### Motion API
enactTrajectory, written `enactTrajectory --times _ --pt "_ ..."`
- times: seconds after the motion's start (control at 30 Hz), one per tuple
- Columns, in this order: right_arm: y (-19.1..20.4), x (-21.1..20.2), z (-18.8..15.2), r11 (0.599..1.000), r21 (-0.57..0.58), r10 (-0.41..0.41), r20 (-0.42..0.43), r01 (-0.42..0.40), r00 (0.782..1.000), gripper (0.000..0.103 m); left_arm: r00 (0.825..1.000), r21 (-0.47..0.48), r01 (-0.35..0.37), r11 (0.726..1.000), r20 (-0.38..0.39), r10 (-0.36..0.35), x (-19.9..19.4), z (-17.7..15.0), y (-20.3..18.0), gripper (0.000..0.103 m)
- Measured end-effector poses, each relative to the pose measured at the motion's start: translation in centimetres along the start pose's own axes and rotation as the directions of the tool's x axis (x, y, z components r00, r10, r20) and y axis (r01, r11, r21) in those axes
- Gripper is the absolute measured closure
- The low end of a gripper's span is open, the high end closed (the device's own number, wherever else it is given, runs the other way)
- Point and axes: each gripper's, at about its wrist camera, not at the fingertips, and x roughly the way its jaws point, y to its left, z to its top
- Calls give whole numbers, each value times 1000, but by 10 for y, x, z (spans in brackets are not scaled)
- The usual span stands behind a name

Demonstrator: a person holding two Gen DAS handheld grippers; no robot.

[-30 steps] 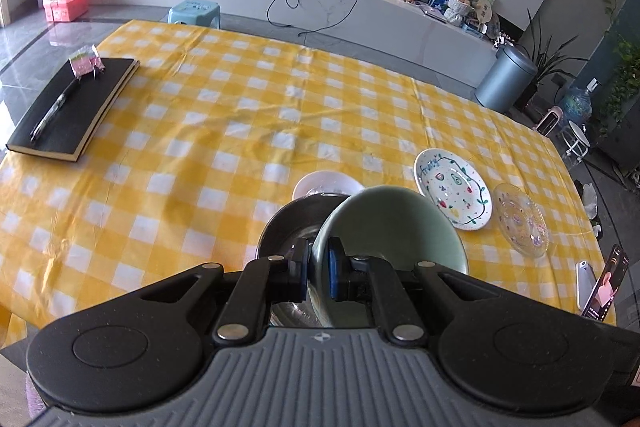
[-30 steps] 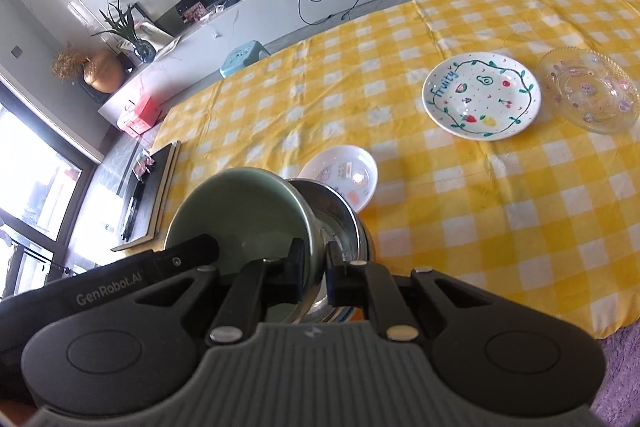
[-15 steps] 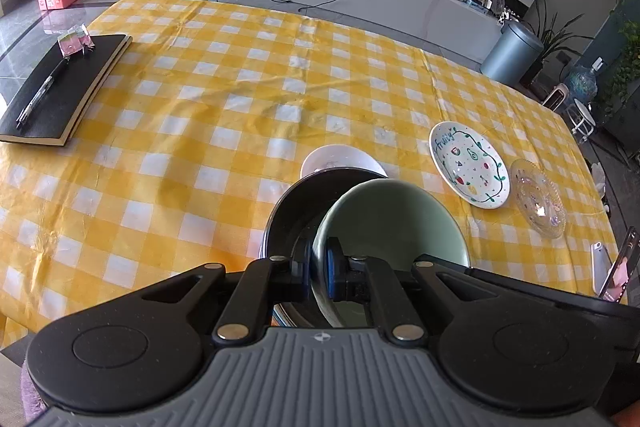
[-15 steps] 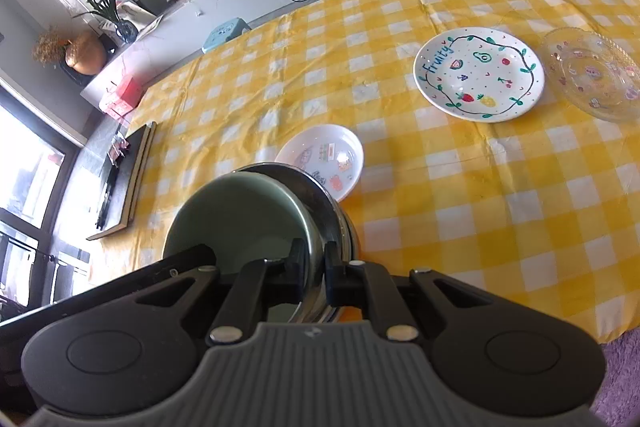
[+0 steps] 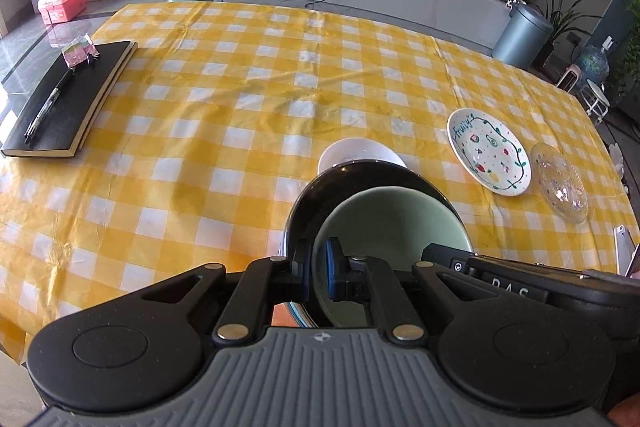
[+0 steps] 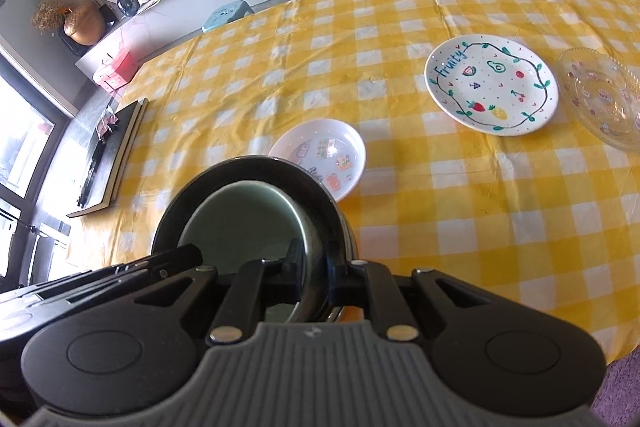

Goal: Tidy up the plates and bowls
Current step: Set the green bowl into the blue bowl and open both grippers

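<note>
Left wrist view: left gripper [image 5: 318, 269] clamped on the near rim of a smooth, round pale-green bowl [image 5: 394, 219], mouth tilted up toward the camera, nested inside a wider glossy dark bowl [image 5: 320, 195]. Just beyond, a small white bowl [image 5: 360, 153]; further right, a flat round "Fruity" plate [image 5: 489, 151] touching a ribbed clear glass dish [image 5: 562, 187] near the table's right edge. Wrinkled yellow-checked tablecloth [image 5: 240, 99], wide bare stretch across the middle and left. Black notebook [image 5: 68, 99] far left, long axis running away from the camera. Right wrist view: right gripper [image 6: 316, 269] pinched over the nested rims of green bowl [image 6: 240, 223] and dark bowl [image 6: 260, 167] at their right side. White bowl [image 6: 320, 151] just beside; plate [image 6: 491, 85] and glass dish [image 6: 602, 99] well apart, upright and flat.
</note>
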Motion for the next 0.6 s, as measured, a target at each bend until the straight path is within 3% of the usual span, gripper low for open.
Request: enactTrajectory --times 0.6 --pt "3 -16 -4 999 -29 -13 78 16 997 90 999 -61 52 997 20 -51 -2 -7 8 95"
